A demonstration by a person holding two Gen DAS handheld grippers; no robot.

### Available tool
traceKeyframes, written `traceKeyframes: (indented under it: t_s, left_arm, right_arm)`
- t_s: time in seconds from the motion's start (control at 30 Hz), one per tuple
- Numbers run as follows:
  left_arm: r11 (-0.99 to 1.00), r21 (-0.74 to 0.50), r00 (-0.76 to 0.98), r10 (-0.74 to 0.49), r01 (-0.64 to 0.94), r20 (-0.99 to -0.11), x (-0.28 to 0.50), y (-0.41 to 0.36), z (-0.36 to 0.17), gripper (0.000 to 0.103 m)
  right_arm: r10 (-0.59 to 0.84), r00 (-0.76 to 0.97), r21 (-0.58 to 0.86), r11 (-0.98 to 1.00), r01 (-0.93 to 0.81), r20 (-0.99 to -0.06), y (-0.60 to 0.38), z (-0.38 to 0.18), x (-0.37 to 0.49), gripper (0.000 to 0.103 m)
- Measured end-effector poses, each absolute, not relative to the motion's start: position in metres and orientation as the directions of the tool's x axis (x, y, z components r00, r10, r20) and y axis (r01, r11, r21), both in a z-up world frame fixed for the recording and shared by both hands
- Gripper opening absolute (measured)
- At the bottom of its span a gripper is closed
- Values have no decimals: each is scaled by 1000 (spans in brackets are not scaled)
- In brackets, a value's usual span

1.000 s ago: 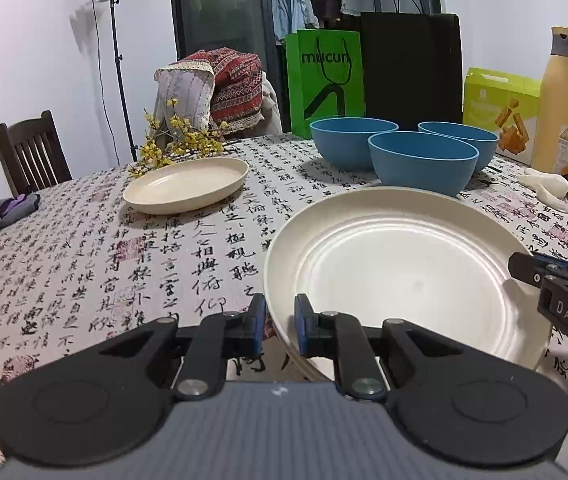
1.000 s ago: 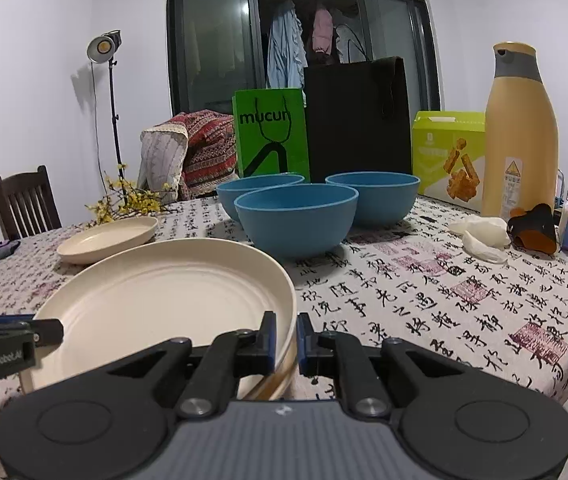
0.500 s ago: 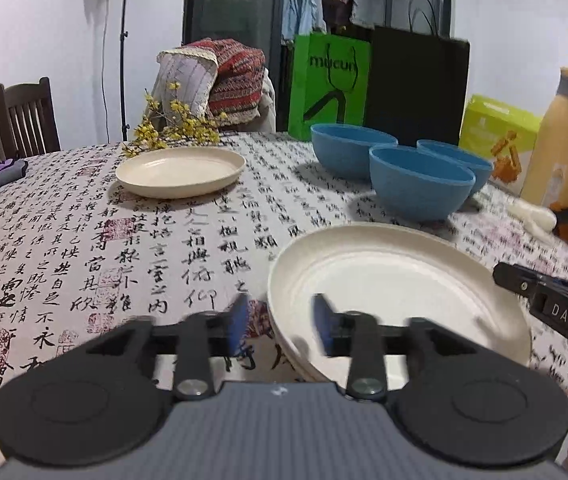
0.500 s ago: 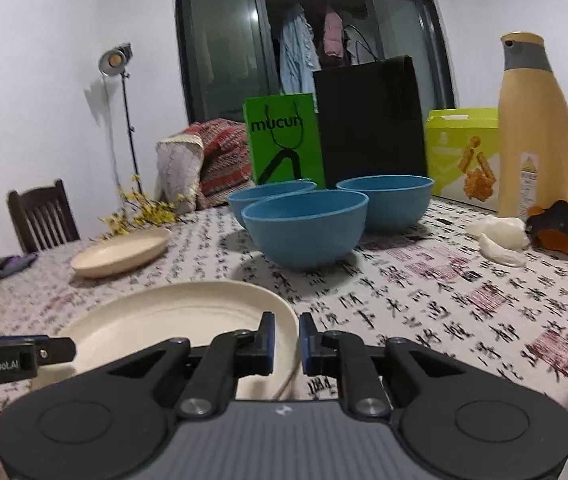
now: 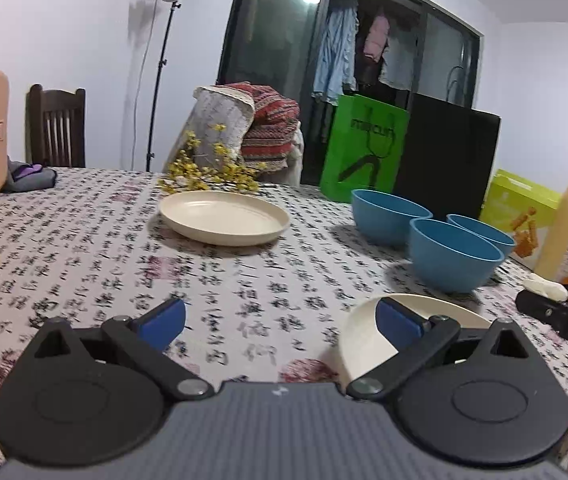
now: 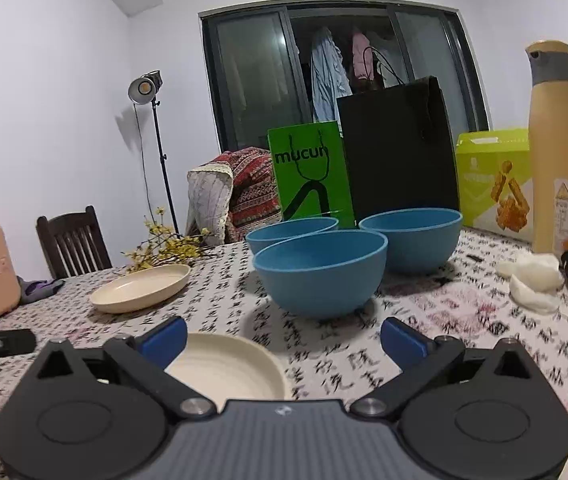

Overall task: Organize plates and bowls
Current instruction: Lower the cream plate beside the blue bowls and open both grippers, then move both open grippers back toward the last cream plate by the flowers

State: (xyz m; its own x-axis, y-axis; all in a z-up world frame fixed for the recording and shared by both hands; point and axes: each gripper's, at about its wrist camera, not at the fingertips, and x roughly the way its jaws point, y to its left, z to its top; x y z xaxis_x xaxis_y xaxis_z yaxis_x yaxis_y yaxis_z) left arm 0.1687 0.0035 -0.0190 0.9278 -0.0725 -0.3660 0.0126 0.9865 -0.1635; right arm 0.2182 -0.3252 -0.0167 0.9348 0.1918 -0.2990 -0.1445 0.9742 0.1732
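Both jaws are opening wide and grip nothing: the left hand-held gripper point(image 5: 280, 322) and right hand-held gripper point(image 6: 284, 338) have let go of the near plate point(image 6: 228, 368), which lies flat on the bench point(image 5: 84, 248) at its front edge. Beyond it three blue bowls point(image 6: 320, 272) cluster unstacked. Far left, the second plate point(image 5: 224, 218) sits alone, probably the stacking partner.

bare tablecloth point(image 5: 244, 304) ahead, bowls point(image 5: 452, 256) right
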Motion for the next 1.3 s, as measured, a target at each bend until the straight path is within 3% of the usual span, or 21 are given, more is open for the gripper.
traceKeyframes:
  t_s: [0.53, 1.3]
  left_arm:
    - [975, -219, 928, -119, 42, -352, 180, 29, -33, 103]
    - [969, -245, 931, -105, 18, -349, 180, 31, -35, 103]
  right_arm:
    - [266, 918, 253, 948, -194, -293, -335, -25, 237, 103]
    - [196, 937, 253, 959, -123, -288, -334, -26, 234, 103]
